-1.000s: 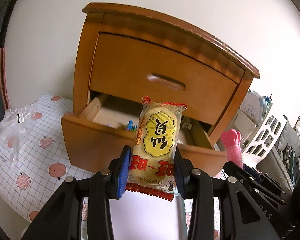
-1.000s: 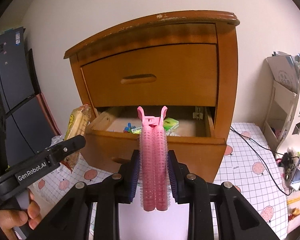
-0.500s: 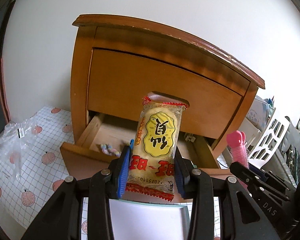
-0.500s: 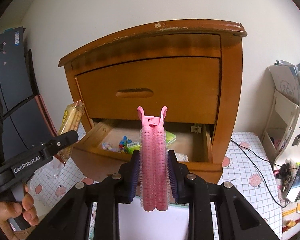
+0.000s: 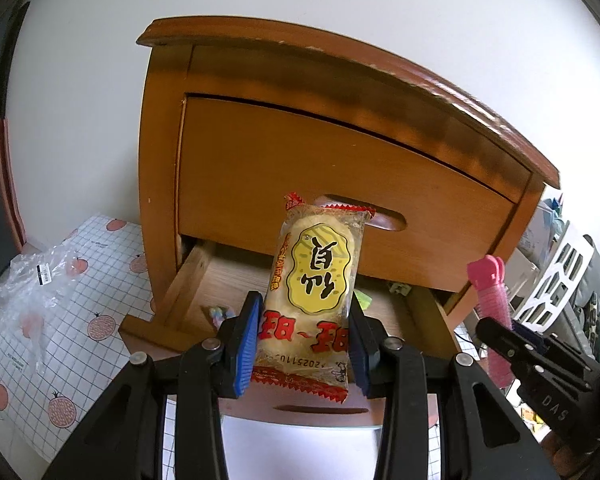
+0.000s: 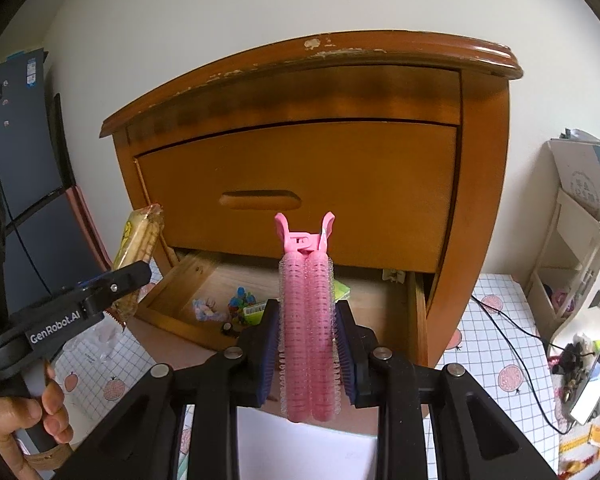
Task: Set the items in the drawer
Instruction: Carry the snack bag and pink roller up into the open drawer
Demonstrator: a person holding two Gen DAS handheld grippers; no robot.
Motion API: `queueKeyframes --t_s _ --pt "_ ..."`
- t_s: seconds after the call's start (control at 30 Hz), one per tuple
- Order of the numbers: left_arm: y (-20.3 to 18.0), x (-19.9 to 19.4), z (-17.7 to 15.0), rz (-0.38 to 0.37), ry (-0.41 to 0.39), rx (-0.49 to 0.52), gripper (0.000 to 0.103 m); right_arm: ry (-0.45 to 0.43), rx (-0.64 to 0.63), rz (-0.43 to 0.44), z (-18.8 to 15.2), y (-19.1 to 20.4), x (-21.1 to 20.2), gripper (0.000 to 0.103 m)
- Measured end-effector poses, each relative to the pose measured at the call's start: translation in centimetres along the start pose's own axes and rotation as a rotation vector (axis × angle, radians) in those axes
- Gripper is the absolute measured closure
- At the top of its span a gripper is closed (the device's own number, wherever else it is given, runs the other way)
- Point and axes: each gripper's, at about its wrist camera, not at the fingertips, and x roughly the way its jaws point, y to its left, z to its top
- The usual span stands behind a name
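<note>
My left gripper is shut on a yellow and red snack packet, held upright just in front of the open lower drawer of a wooden cabinet. My right gripper is shut on a pink hair roller clip, also upright before the open drawer. Small colourful items lie on the drawer floor. In the right wrist view the left gripper with the packet shows at the left, held by a hand. The pink clip shows at the right of the left wrist view.
The upper drawer is closed. A gridded cloth with fruit prints covers the surface. A clear plastic bag lies at the left. White organiser racks, a black cable and a phone sit at the right.
Both grippers have risen and come closer to the cabinet, so the drawer's inside shows more from above. Both still hold their items.
</note>
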Motion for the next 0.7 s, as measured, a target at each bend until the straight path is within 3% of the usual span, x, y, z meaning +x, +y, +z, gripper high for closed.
queueKeyframes --t_s 0.7 --pt "1.8 5.1 1.0 0.053 0.069 -0.008 0.062 0.078 -0.022 -0.04 1.8 -0.8 5.6 0.074"
